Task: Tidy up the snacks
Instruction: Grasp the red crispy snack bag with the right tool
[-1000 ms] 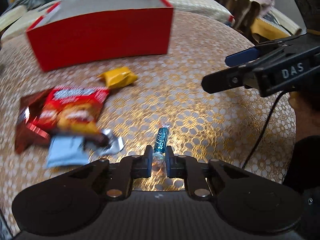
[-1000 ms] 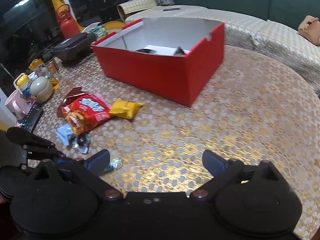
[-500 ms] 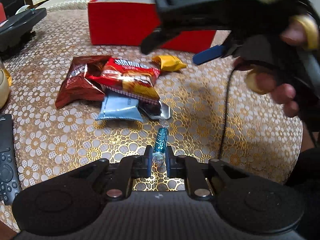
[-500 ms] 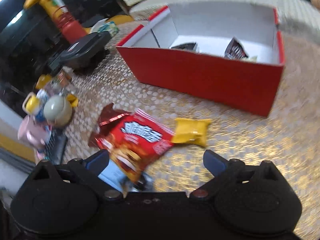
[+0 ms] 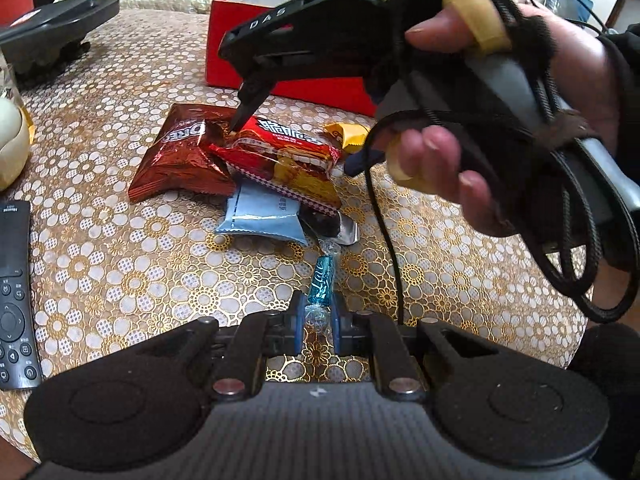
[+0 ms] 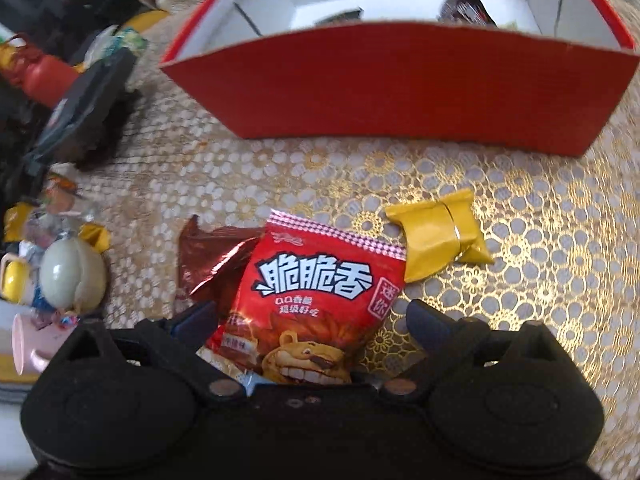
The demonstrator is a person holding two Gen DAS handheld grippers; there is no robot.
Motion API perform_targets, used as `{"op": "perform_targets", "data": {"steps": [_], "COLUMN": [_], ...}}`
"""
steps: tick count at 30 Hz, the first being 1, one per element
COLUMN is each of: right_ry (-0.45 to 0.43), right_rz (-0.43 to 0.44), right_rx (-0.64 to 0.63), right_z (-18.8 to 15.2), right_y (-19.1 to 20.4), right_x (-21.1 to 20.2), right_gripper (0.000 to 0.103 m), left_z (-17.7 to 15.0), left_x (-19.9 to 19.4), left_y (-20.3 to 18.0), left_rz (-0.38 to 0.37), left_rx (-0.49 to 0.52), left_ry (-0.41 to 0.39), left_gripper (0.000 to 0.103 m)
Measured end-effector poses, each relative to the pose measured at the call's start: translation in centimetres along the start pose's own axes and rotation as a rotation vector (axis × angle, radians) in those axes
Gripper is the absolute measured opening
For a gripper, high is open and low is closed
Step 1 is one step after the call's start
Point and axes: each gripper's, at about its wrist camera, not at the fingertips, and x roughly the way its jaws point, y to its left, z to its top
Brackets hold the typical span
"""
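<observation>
A glossy red snack bag printed with white characters and a cartoon lion lay on top of the pile, overlapping a crinkled brown foil packet and a pale blue flat sachet. A small folded yellow wrapper lay just beside it, between it and the open red cardboard box, which held two dark packets. Nearer, apart from the pile, a teal twist-wrapped candy pointed toward it.
</observation>
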Motion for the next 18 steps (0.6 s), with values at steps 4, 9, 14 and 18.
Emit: {"op": "perform_targets", "data": {"steps": [4,9,14,18], "right_ry": [0.025,0.010,-0.014,-0.040], "right_rz": [-0.027,-0.022,0.000,0.044], "right_rx": [-0.034,-0.046,-0.057,-0.068], "right_z": [-0.2,-0.4,-0.7,-1.0], "right_y": [0.8,0.5,-0.3,-1.2], "right_x": [0.9,0.1,-1.8,-4.6], "right_gripper": [0.089,0.074,0.074,0.073], "left_z": [0.1,0.1,0.1,0.1], "left_x": [0.3,0.2,-0.2,-0.8], "left_y": [0.3,0.6,0.4,0.0], "left_rz": [0.003,0.007,0.016,0.032], "left_rx": [-0.021,-0.041,-0.047,-0.042], "left_ry": [0.003,-0.002,-0.021,-0.040], "left_gripper": [0.013,0.013,0.013,0.013]}}
